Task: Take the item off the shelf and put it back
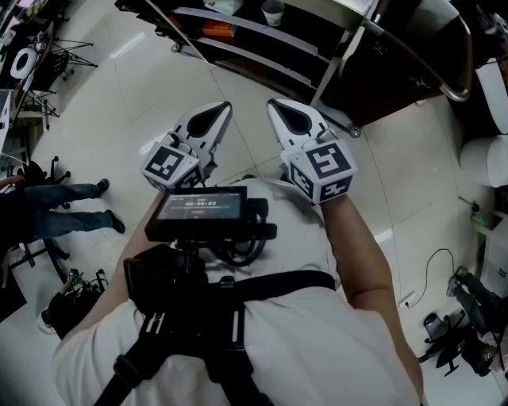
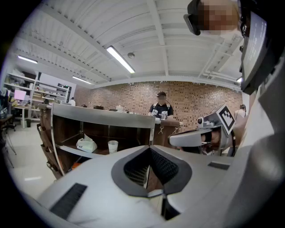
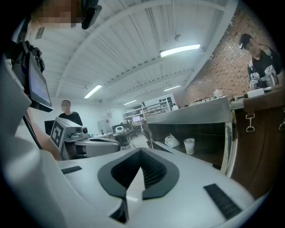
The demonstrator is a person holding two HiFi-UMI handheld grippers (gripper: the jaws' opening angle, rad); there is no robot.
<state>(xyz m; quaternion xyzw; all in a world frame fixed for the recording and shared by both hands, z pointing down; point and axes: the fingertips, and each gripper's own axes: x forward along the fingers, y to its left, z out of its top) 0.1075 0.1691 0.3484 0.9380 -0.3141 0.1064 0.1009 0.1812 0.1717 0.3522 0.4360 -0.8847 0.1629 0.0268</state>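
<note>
A dark metal shelf unit [image 1: 262, 44] stands ahead of me across the pale floor. On its middle board are a white paper cup [image 1: 273, 11] [image 2: 113, 146] [image 3: 189, 145] and a crumpled white bag [image 2: 86, 144] [image 3: 171, 141]. My left gripper [image 1: 226, 105] [image 2: 149, 149] is held in front of my chest, shut and empty, pointing at the shelf from a distance. Beside it my right gripper [image 1: 271, 103] [image 3: 141, 151] is also shut with nothing in it. Each gripper shows from the side in the other's view, the right one [image 2: 200, 138] and the left one [image 3: 89, 144].
A person in black [image 2: 161, 107] stands behind the brick-backed counter, and another person [image 3: 67, 113] stands to the left. Someone's legs [image 1: 71, 208] and tripods [image 1: 48, 55] are at the left; cables and gear [image 1: 452, 317] lie at the right, near white bins [image 1: 484, 158].
</note>
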